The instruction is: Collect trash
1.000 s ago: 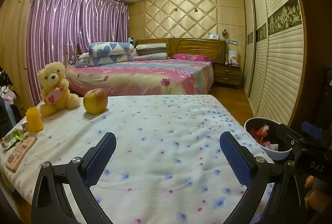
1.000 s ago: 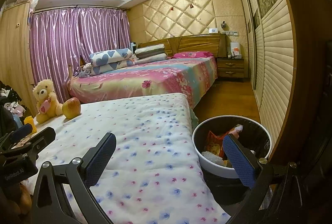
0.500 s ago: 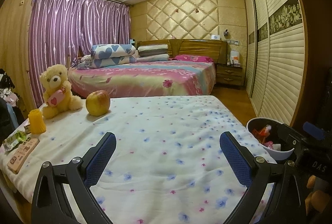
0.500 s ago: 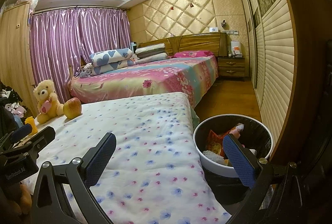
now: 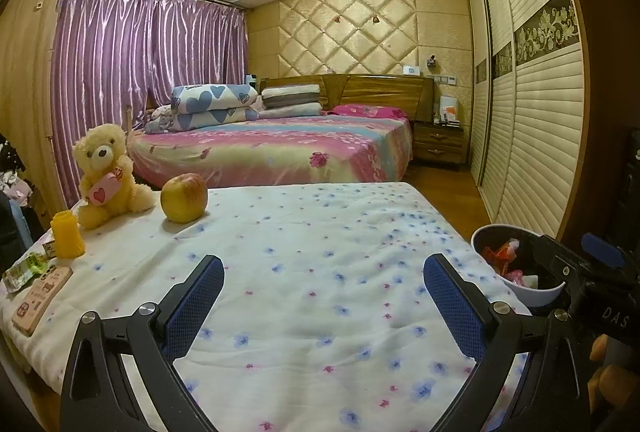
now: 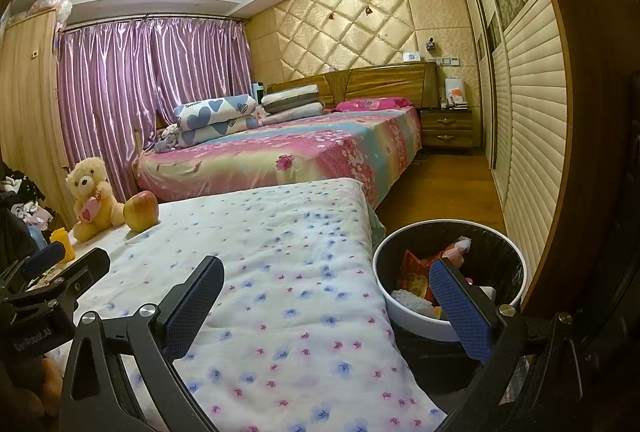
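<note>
Both the left gripper [image 5: 323,302] and right gripper [image 6: 326,302] were wide open and empty, the trash bin [image 6: 416,316] sat just right of the right one, and a careless bump could tip it.

curtains [image 5: 148,72]: glossy satin | quilt [image 5: 320,272]: matt floral cloth | headboard [image 5: 380,88]: polished wood | teddy bear [image 5: 106,176]: plush

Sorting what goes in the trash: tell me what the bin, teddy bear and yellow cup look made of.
Bin: likely smooth white plastic, glossy rim, black liner bag inside. Teddy bear: plush fabric, fuzzy cream pile. Yellow cup: probably plastic, ribbed and matte; hard to confirm.
</note>
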`<action>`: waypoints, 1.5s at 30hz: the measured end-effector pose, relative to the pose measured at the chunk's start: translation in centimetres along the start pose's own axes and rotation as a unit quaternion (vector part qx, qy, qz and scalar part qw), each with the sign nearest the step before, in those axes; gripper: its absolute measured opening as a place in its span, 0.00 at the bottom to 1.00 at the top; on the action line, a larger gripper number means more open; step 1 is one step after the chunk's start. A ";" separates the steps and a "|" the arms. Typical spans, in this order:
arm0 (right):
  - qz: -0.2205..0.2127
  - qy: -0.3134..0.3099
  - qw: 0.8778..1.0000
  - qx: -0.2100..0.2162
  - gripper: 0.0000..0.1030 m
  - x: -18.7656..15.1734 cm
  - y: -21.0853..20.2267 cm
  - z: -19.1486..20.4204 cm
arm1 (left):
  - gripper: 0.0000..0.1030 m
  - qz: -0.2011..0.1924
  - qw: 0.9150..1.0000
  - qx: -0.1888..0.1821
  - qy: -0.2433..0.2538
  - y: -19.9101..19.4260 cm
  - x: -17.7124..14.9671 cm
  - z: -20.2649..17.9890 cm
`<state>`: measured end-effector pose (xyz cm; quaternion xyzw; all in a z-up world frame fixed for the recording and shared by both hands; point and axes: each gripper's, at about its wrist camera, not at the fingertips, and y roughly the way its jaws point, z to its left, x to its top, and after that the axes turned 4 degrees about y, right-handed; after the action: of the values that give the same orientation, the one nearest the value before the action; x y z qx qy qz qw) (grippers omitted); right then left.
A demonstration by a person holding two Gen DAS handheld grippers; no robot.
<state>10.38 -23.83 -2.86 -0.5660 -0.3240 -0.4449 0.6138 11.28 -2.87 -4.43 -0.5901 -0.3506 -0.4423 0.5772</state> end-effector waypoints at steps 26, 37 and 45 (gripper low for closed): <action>0.002 0.004 1.000 0.004 1.00 0.1 -0.5 0.5 | 0.98 0.006 1.000 -0.005 0.002 0.3 0.1 -0.1; 0.003 0.004 1.000 0.004 1.00 0.1 -0.5 0.5 | 0.98 0.010 1.000 -0.007 0.004 0.6 0.1 -0.2; 0.007 0.006 1.000 0.005 1.00 0.1 -0.1 0.6 | 0.98 0.012 1.000 -0.009 0.004 0.8 0.1 -0.2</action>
<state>10.39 -23.23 -2.62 -0.5625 -0.3189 -0.4424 0.6214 12.01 -3.11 -4.64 -0.5979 -0.3371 -0.4405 0.5787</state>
